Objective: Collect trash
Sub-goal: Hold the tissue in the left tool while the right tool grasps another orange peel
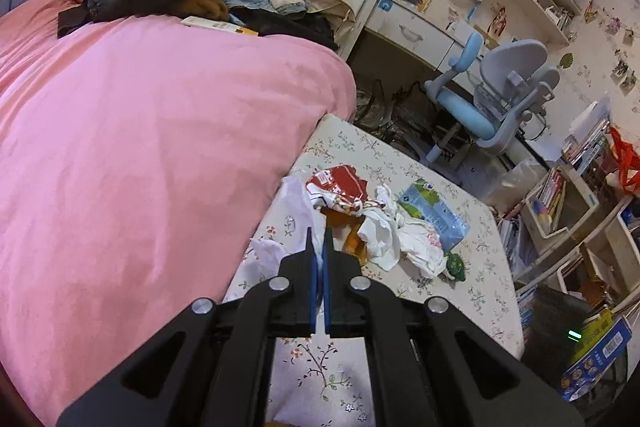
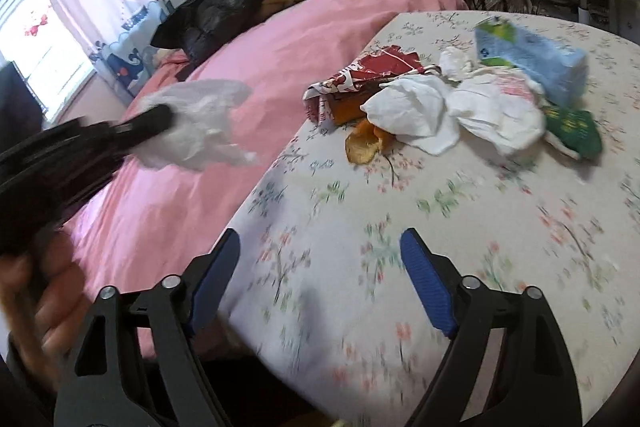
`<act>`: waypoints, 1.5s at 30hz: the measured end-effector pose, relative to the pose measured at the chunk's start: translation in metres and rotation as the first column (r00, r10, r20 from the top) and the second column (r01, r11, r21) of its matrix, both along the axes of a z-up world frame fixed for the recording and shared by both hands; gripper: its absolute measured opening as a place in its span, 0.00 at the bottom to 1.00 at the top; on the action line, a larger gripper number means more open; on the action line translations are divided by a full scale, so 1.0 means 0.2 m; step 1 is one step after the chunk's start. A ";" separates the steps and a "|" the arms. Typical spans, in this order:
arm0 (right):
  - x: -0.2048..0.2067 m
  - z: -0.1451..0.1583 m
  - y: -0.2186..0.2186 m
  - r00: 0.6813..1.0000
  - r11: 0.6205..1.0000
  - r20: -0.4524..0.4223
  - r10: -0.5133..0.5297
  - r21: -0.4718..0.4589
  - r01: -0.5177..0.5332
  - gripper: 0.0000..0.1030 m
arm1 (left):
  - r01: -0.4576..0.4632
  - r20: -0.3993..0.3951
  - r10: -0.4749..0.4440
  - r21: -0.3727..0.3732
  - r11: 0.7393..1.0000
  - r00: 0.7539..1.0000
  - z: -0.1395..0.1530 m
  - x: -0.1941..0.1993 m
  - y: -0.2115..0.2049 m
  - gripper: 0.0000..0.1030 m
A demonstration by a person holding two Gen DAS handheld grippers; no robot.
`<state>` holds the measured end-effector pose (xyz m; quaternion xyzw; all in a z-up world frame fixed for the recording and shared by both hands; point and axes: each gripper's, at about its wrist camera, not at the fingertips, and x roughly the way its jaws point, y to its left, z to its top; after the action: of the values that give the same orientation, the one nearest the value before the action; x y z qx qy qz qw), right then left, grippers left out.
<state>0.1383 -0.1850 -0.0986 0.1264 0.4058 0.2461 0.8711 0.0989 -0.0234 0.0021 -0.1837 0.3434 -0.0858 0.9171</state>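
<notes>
The left gripper (image 1: 319, 239) is clamped on a thin white plastic bag (image 2: 200, 125), apparently ready for filling, so the wide-open, empty right gripper (image 2: 320, 247) should next reach for the crumpled white tissue (image 2: 408, 115) on the floral tablecloth (image 2: 360, 227).

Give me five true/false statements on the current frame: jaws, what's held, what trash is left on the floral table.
1. The left gripper is shut on the white plastic bag. True.
2. The right gripper holds the red wrapper. False: its jaws stand open and empty above the floral table; the wrapper lies on the table.
3. The orange peel lies on the pink bedcover. False: it lies on the table, beside the white crumpled tissues.
4. The blue packet lies on the table past the tissues. True.
5. The green wrapper is in the bag. False: it is on the table.
</notes>
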 end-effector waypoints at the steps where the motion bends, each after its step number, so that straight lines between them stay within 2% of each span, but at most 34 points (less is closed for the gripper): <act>1: 0.06 -0.02 0.02 1.000 1.000 -0.006 -0.014 0.005 0.014 0.73 | 0.001 0.002 -0.001 -0.012 1.000 1.000 0.00 0.00 0.01 0.03; 7: 0.34 -0.13 0.03 0.991 0.989 -0.033 -0.126 0.074 0.128 0.69 | 0.010 0.001 -0.010 -0.050 0.999 1.000 0.01 0.02 0.04 0.02; 10: 0.44 -0.13 0.07 0.989 0.988 -0.020 -0.147 0.052 0.148 0.66 | 0.021 -0.004 -0.021 -0.052 0.998 1.000 0.01 0.03 0.03 0.02; 11: 0.47 -0.12 0.09 0.987 0.987 -0.013 -0.157 0.018 0.158 0.64 | 0.026 -0.004 -0.027 -0.054 0.998 1.000 0.01 0.03 0.03 0.02; 14: 0.52 -0.12 0.11 0.985 0.983 -0.007 -0.171 -0.063 0.170 0.40 | 0.034 0.004 -0.034 -0.051 0.998 0.999 0.02 0.04 0.03 0.02; 15: 0.53 -0.12 0.10 0.986 0.985 -0.013 -0.163 -0.063 0.162 0.34 | 0.035 0.005 -0.034 -0.051 0.998 0.999 0.02 0.04 0.03 0.02; 18: 0.48 -0.12 0.06 0.992 0.991 -0.027 -0.124 -0.046 0.122 0.23 | 0.035 0.001 -0.034 -0.061 0.998 0.999 0.02 0.03 0.04 0.02; 19: 0.47 -0.11 0.06 0.993 0.993 -0.031 -0.112 -0.051 0.110 0.13 | 0.036 -0.001 -0.036 -0.065 0.997 0.999 0.02 0.03 0.04 0.02; 25: 0.23 -0.06 -0.04 0.999 0.993 -0.048 -0.026 -0.118 0.020 0.11 | 0.069 -0.021 -0.071 -0.068 0.995 0.997 -0.01 0.02 0.01 0.02; 31: -0.01 0.02 -0.15 0.999 0.993 -0.043 0.005 -0.120 -0.011 0.11 | 0.094 -0.032 -0.096 -0.063 0.994 0.995 -0.03 -0.02 -0.03 0.03; 34: -0.10 0.04 -0.13 0.999 0.983 -0.030 0.039 -0.181 -0.044 0.11 | 0.118 -0.045 -0.121 -0.076 0.990 0.992 -0.04 -0.05 -0.04 0.03; 36: -0.14 0.02 -0.13 0.996 0.975 -0.062 0.060 -0.210 -0.072 0.11 | 0.137 -0.049 -0.140 -0.068 0.988 0.989 -0.05 -0.07 -0.07 0.03; 39: -0.14 -0.03 -0.15 0.996 0.975 -0.079 0.048 -0.211 -0.064 0.17 | 0.168 -0.047 -0.170 -0.047 0.985 0.984 -0.05 -0.08 -0.12 0.03; 41: -0.12 -0.05 -0.15 0.997 0.979 -0.074 0.035 -0.200 -0.049 0.29 | 0.184 -0.049 -0.186 -0.035 0.982 0.981 -0.05 -0.08 -0.14 0.03; 43: -0.10 -0.06 -0.13 0.998 0.977 -0.053 0.026 -0.209 -0.037 0.34 | 0.199 -0.053 -0.200 -0.025 0.980 0.978 -0.05 -0.07 -0.16 0.03; 45: -0.09 -0.06 -0.10 0.999 0.971 -0.034 0.031 -0.235 -0.038 0.34 | 0.207 -0.055 -0.207 -0.019 0.978 0.977 -0.06 -0.07 -0.17 0.02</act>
<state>0.1208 -0.2053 -0.1114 0.0189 0.4474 0.2092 0.8693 0.0843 -0.0564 -0.0095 -0.1552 0.3860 -0.1777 0.8918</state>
